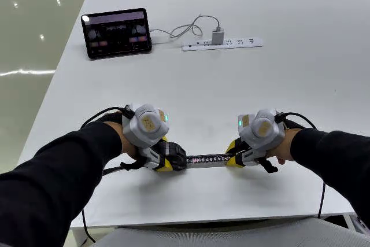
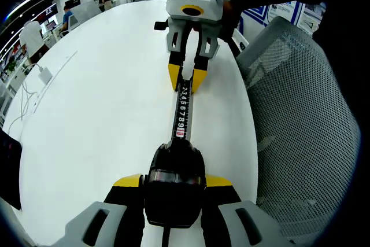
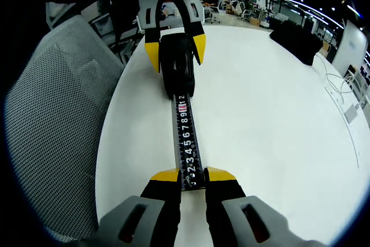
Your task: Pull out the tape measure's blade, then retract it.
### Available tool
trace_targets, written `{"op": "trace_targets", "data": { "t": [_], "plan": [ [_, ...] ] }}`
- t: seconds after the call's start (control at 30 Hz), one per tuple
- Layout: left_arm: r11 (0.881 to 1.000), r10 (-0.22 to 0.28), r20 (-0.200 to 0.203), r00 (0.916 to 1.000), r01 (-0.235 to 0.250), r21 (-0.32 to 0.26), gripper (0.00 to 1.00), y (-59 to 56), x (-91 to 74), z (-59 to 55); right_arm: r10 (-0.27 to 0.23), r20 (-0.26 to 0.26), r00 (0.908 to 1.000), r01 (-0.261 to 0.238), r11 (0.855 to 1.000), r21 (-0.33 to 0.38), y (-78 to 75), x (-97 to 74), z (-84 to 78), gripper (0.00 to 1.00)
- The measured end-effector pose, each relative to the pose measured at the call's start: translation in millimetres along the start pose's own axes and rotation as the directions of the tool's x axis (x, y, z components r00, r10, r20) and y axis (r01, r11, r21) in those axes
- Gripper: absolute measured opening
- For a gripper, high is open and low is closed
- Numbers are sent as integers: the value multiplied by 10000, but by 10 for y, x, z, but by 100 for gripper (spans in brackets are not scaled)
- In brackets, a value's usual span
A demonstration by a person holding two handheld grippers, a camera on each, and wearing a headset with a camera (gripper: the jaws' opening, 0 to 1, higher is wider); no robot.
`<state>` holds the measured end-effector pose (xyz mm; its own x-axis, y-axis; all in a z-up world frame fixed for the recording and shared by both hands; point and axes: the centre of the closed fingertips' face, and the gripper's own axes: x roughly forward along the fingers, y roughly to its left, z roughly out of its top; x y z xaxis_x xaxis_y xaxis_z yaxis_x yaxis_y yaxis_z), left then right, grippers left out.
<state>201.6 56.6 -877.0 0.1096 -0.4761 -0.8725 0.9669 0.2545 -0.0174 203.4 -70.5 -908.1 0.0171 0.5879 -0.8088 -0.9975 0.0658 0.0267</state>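
Holding tape measure (image 1: 173, 155) betw. both grippers, blade part out.
L gripper (image 2: 173, 182) jaws clamped on its black case (image 3: 176, 65); R gripper (image 3: 192, 176) jaws pinched on blade (image 3: 185, 137) tip. I see blade stretched straight over white table (image 1: 231, 85), near front edge, by mesh chair (image 2: 306, 114).

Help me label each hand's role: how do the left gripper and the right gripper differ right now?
The left gripper is shut on the tape measure's black case; the right gripper is shut on the end of the blade. The left gripper's jaws stand wide around the case; the right gripper's nearly meet on the thin blade. Both have yellow tips and face each other over the white table.
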Motion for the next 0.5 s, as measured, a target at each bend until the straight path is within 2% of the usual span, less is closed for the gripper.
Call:
{"op": "trace_targets", "data": {
  "t": [0.5],
  "plan": [
    [10000,4,29,10000,-4,-25,33,8,5,-2,-18,-63,10000,19,9999,126,-18,-55,-79,11]
  ]
}}
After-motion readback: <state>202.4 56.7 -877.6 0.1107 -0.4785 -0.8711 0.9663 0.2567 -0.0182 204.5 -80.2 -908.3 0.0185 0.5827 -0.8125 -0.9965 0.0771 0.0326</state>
